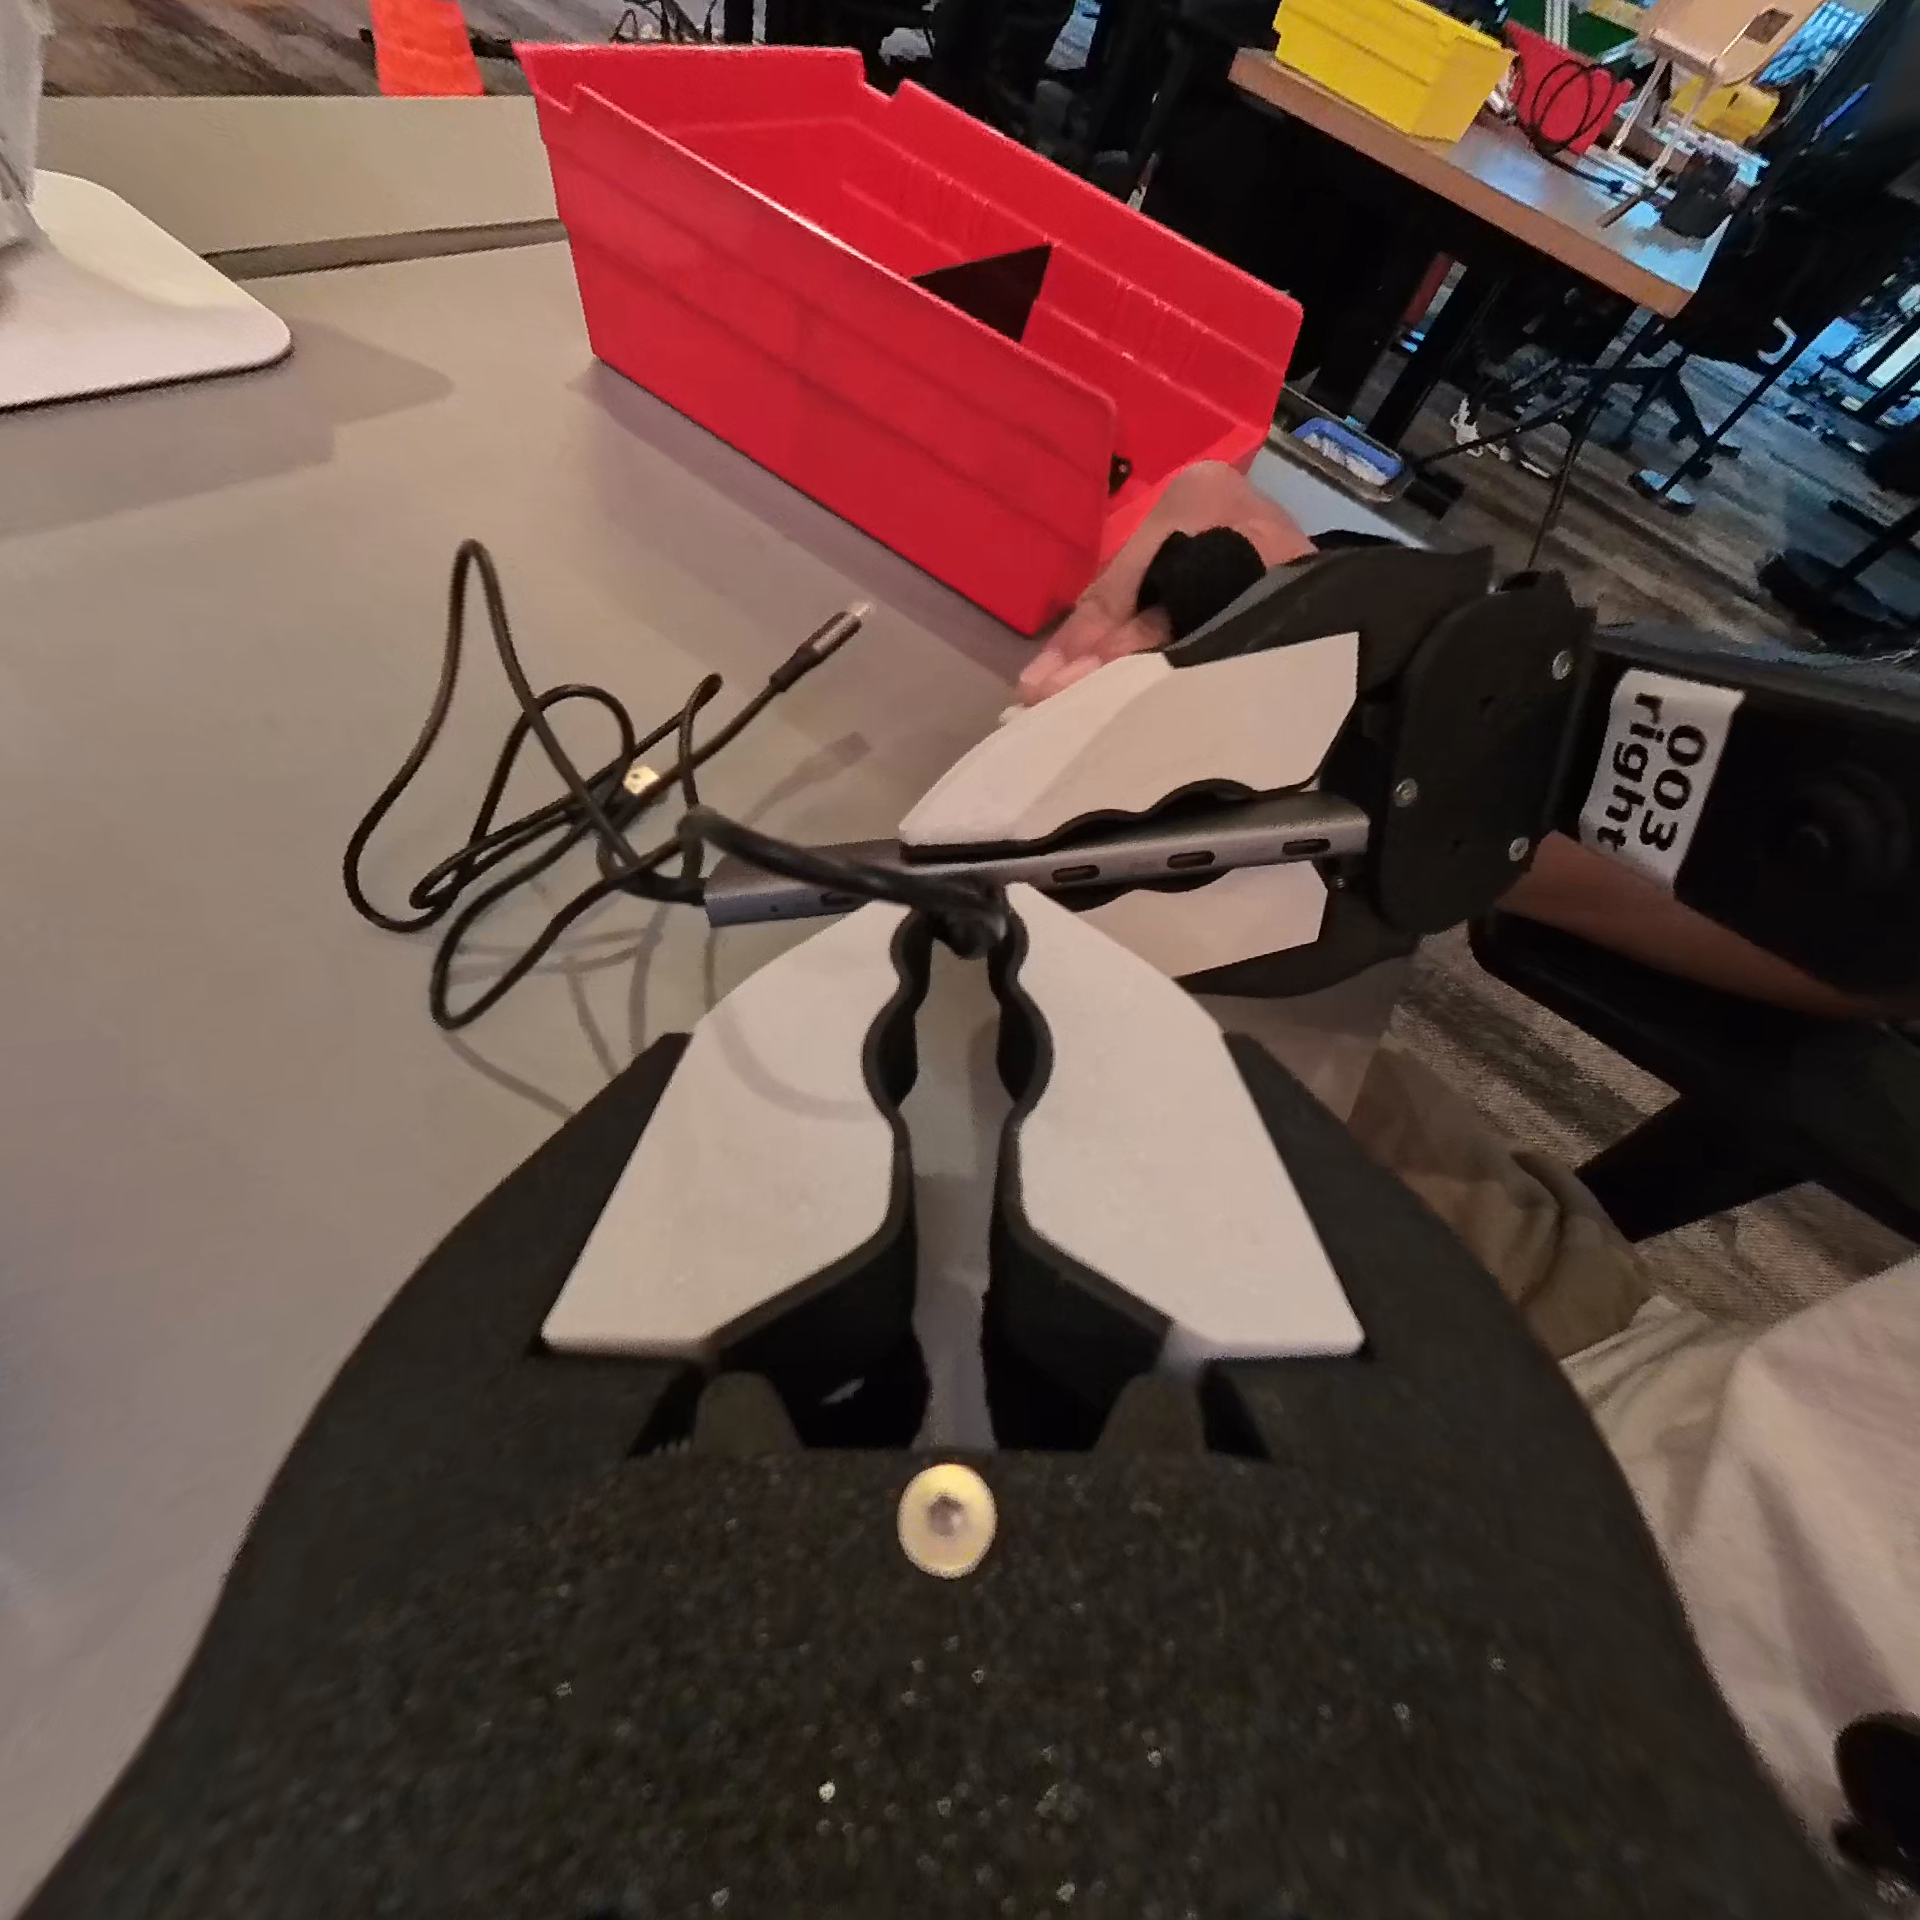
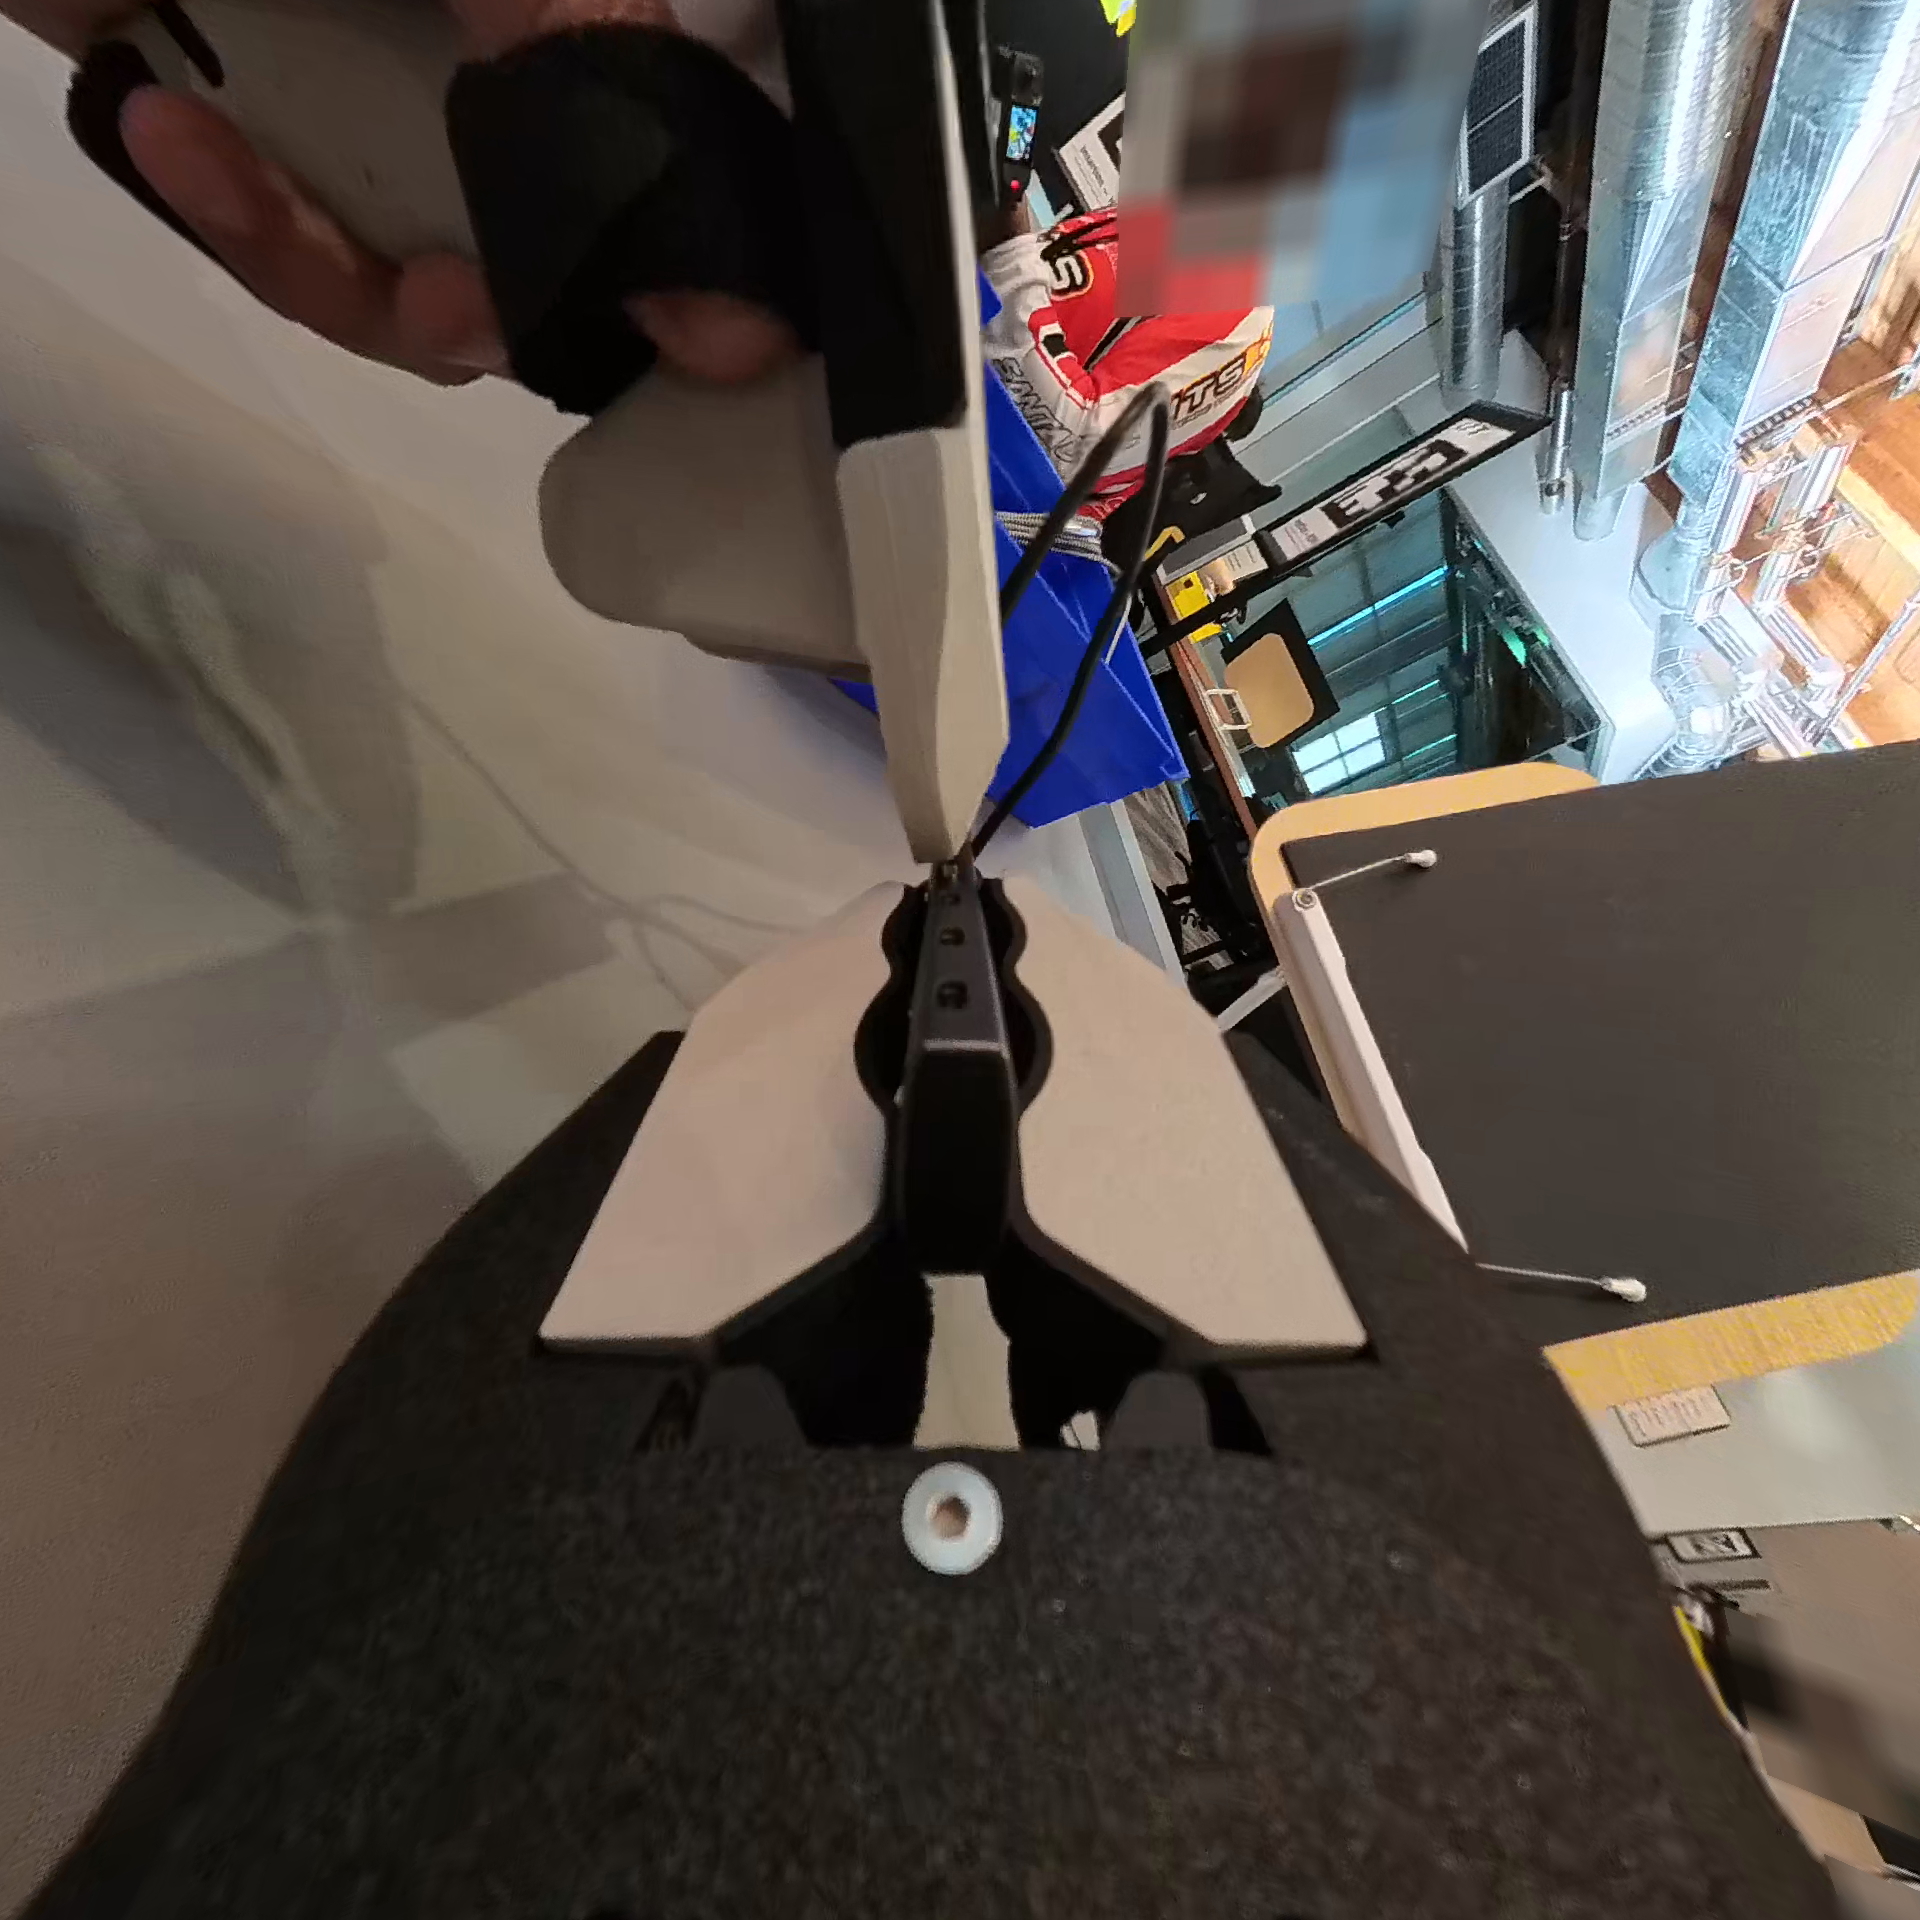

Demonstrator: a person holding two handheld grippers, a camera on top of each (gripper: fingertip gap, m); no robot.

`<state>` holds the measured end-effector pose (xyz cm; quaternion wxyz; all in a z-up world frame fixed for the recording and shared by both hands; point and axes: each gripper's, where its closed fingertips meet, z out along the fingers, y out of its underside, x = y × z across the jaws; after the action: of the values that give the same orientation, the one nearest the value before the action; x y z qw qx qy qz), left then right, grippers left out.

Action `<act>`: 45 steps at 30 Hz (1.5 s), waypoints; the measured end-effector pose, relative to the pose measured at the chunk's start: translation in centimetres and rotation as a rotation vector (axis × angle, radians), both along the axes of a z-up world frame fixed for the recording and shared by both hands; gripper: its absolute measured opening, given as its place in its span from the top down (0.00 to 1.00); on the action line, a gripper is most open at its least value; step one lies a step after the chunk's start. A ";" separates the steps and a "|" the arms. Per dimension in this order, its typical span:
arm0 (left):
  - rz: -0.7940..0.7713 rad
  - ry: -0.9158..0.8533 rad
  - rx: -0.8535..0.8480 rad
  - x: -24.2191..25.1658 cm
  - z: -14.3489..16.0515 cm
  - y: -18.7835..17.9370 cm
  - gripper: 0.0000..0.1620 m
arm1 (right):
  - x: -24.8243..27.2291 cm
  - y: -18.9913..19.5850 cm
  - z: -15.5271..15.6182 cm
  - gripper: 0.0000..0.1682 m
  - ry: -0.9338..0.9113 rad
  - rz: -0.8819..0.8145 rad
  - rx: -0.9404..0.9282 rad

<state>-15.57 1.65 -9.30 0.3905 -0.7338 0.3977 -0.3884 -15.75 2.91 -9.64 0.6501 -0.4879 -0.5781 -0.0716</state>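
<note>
Both grippers (image 1: 954,935) (image 2: 951,894) clamped, fingertips meeting

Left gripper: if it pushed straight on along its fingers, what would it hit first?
The left gripper, shut on the black cable, would likely first meet the grey hub held crosswise by the right gripper just beyond its tips; depth is uncertain.

Even indoor light, soft shadows on the table (image 1: 260,623); fisheye bending at edges, right view's left side blurred.
</note>
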 end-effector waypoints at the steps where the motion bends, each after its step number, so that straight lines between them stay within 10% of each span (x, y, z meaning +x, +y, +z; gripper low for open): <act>1: -0.002 -0.007 -0.015 -0.1 -0.1 0.0 0.94 | 0.0 0.0 -0.1 0.93 -0.010 -0.007 -0.001; 45: -0.024 -0.076 -0.098 -1.2 -0.1 0.3 0.94 | 0.9 0.6 -2.1 0.93 -0.134 -0.084 -0.048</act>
<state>-16.81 1.97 -9.36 0.3642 -0.7318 0.3719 -0.4399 -14.81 3.52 -11.75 0.5946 -0.5212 -0.6008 -0.1175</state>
